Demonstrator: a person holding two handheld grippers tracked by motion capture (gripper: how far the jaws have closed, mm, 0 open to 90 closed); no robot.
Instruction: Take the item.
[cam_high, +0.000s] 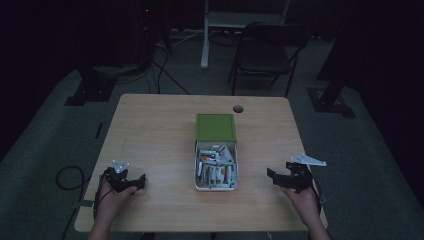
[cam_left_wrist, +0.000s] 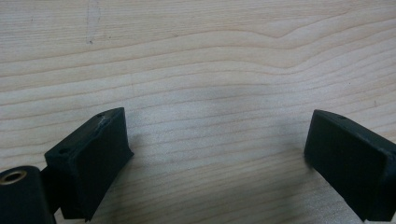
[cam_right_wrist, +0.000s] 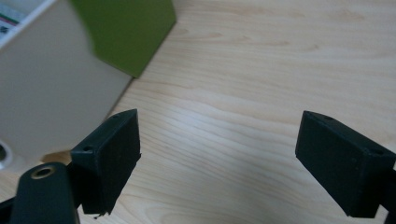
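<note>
Right now you are working in a dim room: a dark carpeted floor (cam_high: 45, 145) is spreading around a pale wooden table (cam_high: 150, 130), and a black folding chair (cam_high: 265, 52) is standing beyond the far edge beside a white stand leg (cam_high: 205, 35). Black cables (cam_high: 160, 70) are trailing across the floor at the far left, and another cable loop (cam_high: 67, 175) is lying by the near left corner of the table. A round grommet hole (cam_high: 238, 108) is sitting near the table's far edge.

In the middle of the table a white box (cam_high: 216, 186) is lying, its green lid (cam_high: 215, 127) slid toward the far end so the near half is showing small tubes and packets (cam_high: 215, 167) packed inside; what they are exactly is too small to tell. Nothing is standing between either tool and the box.

You are holding the left gripper (cam_high: 140, 181) low over the near left part of the table, your left hand (cam_high: 112, 197) wrapped behind it, well apart from the box. In the left gripper view its jaws are standing wide apart over bare wood grain (cam_left_wrist: 210, 70), holding nothing.

You are holding the right gripper (cam_high: 272, 175) near the right edge with your right hand (cam_high: 302, 197), pointing left toward the box. In the right gripper view its jaws are also spread wide and empty, with the box's white wall (cam_right_wrist: 51, 88) and green lid (cam_right_wrist: 130, 28) lying close on the left.
</note>
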